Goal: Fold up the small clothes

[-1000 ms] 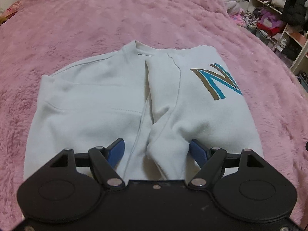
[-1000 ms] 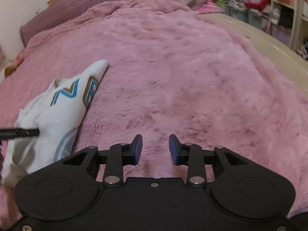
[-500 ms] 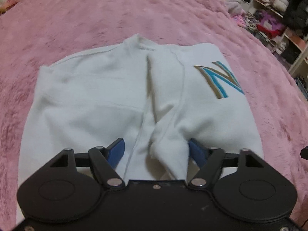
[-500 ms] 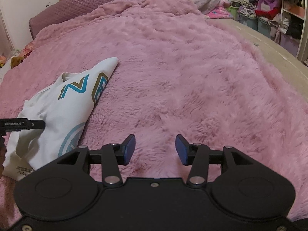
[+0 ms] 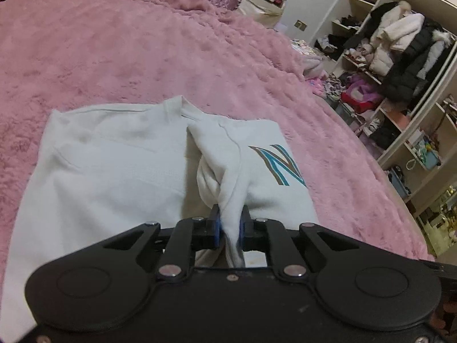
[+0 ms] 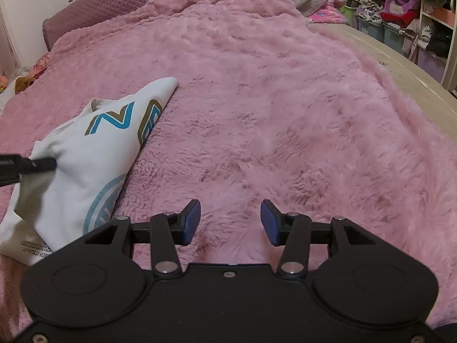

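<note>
the left claw (image 5: pixel 230 225) is closing, and the frames show its 2 blue pads already pressed onto a bunched sleeve (image 5: pixel 225 171) of the white sweatshirt (image 5: pixel 114 177). the sleeve cloth rises in a twisted ridge straight ahead of the pads, which suggests it is being gripped there so it can be drawn across the body for a fold. the rest of the sweatshirt lies flat on the pink blanket (image 5: pixel 142 43), spreading ahead of the claw and to its left, with the printed letter n (image 5: pixel 278 164) just ahead and to its right. a sensible hold, judged from this: pinching the loose sleeve moves only that layer, not the whole garment.

the right claw (image 6: pixel 230 221) stands apart with nothing between its pads, only bare blanket ahead of it. the sweatshirt sits well off to its left, where the tip of the left claw shows at the cloth. it seems to be waiting its turn.

both claws point forward and slant downward toward the bed.
</note>
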Demonstrator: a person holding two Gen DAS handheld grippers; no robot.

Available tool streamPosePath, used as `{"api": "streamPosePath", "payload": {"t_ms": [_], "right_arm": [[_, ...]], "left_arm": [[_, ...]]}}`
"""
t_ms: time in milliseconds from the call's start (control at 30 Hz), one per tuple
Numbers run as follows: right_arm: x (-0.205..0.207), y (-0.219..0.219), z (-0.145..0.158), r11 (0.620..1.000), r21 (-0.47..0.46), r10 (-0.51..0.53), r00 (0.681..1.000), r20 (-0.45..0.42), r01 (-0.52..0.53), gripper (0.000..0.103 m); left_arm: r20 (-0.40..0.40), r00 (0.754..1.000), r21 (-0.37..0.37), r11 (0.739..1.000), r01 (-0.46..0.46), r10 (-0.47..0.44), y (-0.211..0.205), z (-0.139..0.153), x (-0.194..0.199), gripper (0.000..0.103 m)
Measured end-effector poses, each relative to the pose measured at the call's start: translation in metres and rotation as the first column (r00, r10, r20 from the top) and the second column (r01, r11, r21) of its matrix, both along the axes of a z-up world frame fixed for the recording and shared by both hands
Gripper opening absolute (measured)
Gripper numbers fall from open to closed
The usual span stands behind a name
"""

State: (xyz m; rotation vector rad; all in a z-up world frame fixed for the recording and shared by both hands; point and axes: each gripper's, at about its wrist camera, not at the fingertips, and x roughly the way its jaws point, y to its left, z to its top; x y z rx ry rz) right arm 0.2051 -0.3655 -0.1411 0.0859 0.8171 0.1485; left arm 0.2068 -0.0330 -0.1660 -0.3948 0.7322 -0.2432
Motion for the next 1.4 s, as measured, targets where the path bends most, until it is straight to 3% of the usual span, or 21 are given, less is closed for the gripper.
{"api": "streamPosePath", "payload": {"t_ms": [300,533,667,767,900,967,1067,1100,1133,1267,1400], "right_arm": [[0.001,0.009,-0.009,0.999,-0.054,0.009,1.0,-0.023,-0.01,0.044],[0.001,0.014,-0.013,0.998,-0.064,0.017,0.999,-0.04,-0.02,0.044],[0.001,0.021,-0.016,0.995,-0.089,0.04,0.998,-0.052,-0.044,0.045],[0.001,0.026,-0.018,0.992,-0.107,0.054,0.997,-0.06,-0.061,0.048],[0.002,0.03,-0.021,0.989,-0.129,0.063,0.995,-0.072,-0.072,0.048],[0.002,0.031,-0.022,0.988,-0.133,0.064,0.995,-0.08,-0.074,0.049],[0.002,0.032,-0.023,0.988,-0.137,0.066,0.994,-0.085,-0.077,0.052],[0.002,0.032,-0.023,0.987,-0.139,0.066,0.994,-0.086,-0.078,0.052],[0.002,0.032,-0.023,0.987,-0.139,0.066,0.994,-0.086,-0.078,0.052],[0.004,0.032,-0.025,0.987,-0.141,0.066,0.994,-0.092,-0.078,0.053],[0.004,0.032,-0.025,0.986,-0.147,0.069,0.993,-0.094,-0.083,0.054]], "left_arm": [[0.104,0.993,-0.08,0.996,-0.049,0.057,0.026,0.02,-0.037,0.009],[0.138,0.976,-0.037,0.985,-0.166,0.169,0.074,0.035,-0.082,0.009],[0.133,0.968,0.029,0.975,-0.219,0.213,0.095,0.037,-0.099,0.009],[0.087,0.967,0.042,0.969,-0.243,0.238,0.108,0.025,-0.105,0.009],[-0.009,0.972,0.207,0.951,-0.228,0.235,0.096,-0.009,-0.095,0.011],[-0.071,0.975,0.253,0.95,-0.185,0.209,0.087,-0.029,-0.09,0.015],[-0.049,0.98,0.3,0.939,-0.169,0.192,0.077,-0.029,-0.091,0.035],[-0.039,0.984,0.297,0.942,-0.157,0.176,0.079,-0.024,-0.09,0.047],[-0.033,0.985,0.287,0.945,-0.154,0.17,0.082,-0.018,-0.089,0.049],[0.011,0.982,0.197,0.962,-0.189,0.191,0.11,0.005,-0.081,0.053],[-0.054,0.988,0.095,0.986,-0.139,0.144,0.13,0.007,-0.043,0.056]]}}
